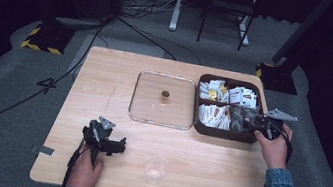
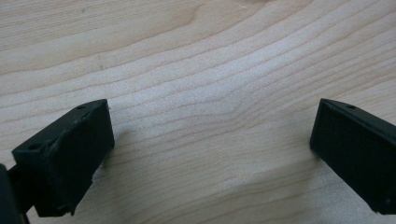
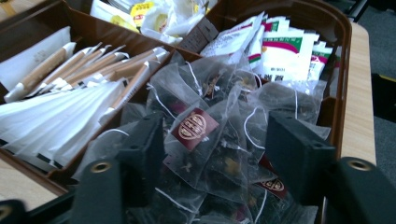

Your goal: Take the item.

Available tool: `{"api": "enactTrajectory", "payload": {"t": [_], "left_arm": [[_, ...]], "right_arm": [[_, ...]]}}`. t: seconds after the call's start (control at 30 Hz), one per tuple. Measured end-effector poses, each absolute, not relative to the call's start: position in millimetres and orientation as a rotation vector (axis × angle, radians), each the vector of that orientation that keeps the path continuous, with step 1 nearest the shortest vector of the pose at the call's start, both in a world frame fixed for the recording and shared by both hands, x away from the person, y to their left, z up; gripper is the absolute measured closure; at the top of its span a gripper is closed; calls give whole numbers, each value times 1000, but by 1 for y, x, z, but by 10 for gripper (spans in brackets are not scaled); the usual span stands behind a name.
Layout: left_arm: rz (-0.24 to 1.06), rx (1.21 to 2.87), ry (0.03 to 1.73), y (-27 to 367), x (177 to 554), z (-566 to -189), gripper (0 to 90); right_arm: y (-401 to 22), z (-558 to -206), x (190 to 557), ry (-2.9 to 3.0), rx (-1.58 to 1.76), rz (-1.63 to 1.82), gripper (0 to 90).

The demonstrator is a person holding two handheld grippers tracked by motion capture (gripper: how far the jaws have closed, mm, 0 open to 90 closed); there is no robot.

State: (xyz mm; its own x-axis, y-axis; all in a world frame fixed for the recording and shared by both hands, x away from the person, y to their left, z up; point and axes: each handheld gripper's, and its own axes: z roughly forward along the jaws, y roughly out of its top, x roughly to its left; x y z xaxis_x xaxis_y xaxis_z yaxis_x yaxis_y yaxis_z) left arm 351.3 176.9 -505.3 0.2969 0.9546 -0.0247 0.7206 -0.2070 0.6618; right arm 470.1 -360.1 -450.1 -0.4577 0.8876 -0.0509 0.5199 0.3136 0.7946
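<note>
A mesh tea bag (image 3: 205,140) with a dark red tag lay on the heap in the near right compartment of the brown organizer box (image 1: 223,132), at the table's (image 1: 105,84) right edge. The right gripper (image 3: 215,149) straddled it, jaws partly spread, pads not yet pressing. White sachets (image 3: 60,112) filled the neighbouring compartment. A glass lid (image 1: 163,99) lay beside the box, a clear cup (image 1: 156,169) nearer. The left gripper (image 2: 210,140) rested spread on bare wood.

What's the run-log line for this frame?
right gripper: in brown box, jaws astride tea bag, no grip yet | left gripper: open, resting on table | cup: empty
</note>
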Motion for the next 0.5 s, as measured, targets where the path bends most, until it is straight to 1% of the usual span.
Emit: {"api": "enactTrajectory", "payload": {"t": [0.03, 0.07, 0.17, 0.27, 0.33, 0.37, 0.43, 0.5], "left_arm": [[534, 2000, 1487, 177, 351, -505, 1], [534, 2000, 1488, 177, 351, -505, 1], [534, 2000, 1488, 177, 351, -505, 0], [534, 2000, 1487, 177, 351, -505, 0], [534, 2000, 1488, 177, 351, -505, 0], [534, 2001, 1487, 177, 351, -505, 1], [534, 2000, 1487, 177, 351, -505, 1], [534, 2000, 1487, 177, 351, -505, 0]], "right_arm": [[-360, -450, 470, 2098, 1243, 999, 412], [-361, -453, 471, 2096, 1251, 1008, 441], [-361, -456, 473, 2102, 1250, 994, 468], [-360, -457, 475, 2120, 1236, 984, 540], [-359, -458, 475, 2130, 1227, 976, 621], [-359, -458, 474, 2131, 1224, 970, 646], [-359, -457, 473, 2126, 1220, 961, 684], [-359, -457, 473, 2125, 1214, 960, 697]]}}
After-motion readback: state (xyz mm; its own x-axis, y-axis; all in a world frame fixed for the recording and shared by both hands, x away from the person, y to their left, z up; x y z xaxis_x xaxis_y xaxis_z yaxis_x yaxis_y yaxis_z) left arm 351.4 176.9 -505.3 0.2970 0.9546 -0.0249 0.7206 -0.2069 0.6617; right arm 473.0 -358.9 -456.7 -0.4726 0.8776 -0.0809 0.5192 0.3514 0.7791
